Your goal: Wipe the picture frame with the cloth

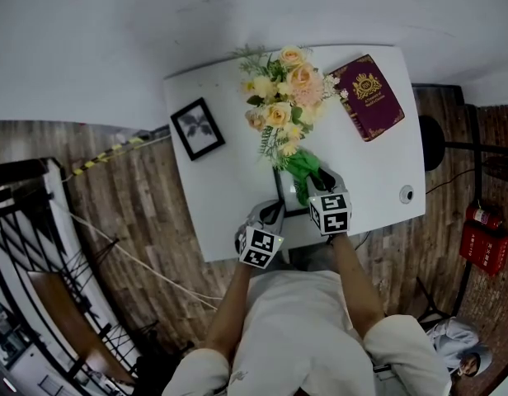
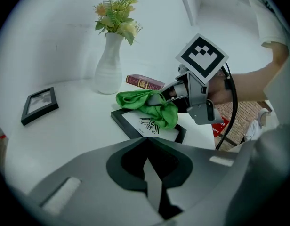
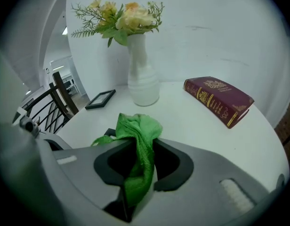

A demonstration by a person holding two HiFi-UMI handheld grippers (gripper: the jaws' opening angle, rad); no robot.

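Nearest the head camera: person's white shirt (image 1: 299, 320), a forearm out to each marker cube.

Left tongs (image 2: 148, 147): jaws pressed together, nothing between them. In the head view they (image 1: 270, 214) sit just beside the near left corner of the rectangular black picture frame (image 2: 135, 126). Can't tell if they touch it.

The picture frame (image 1: 280, 196) lies flat on the white surface (image 1: 221, 196) near its front edge, directly ahead of the person. It holds a white print with a dark line drawing.

Right tongs (image 3: 138, 145): clamped on a bright green terry cloth (image 3: 135, 126), which bunches out past the jaws. From the left gripper view, the cloth (image 2: 145, 102) drapes over the frame's far half and the right tongs (image 2: 157, 98) are low over it.

Far side of the surface, left to right:
- small black photo frame (image 1: 197, 128) near the left edge, well apart from the rest
- ribbed white vase of yellow and peach flowers (image 3: 142, 79) at centre, just behind the cloth
- maroon hardback book with gold crest (image 1: 368, 97) lying flat, right rear corner

Wood-plank floor (image 1: 122, 213) around it.
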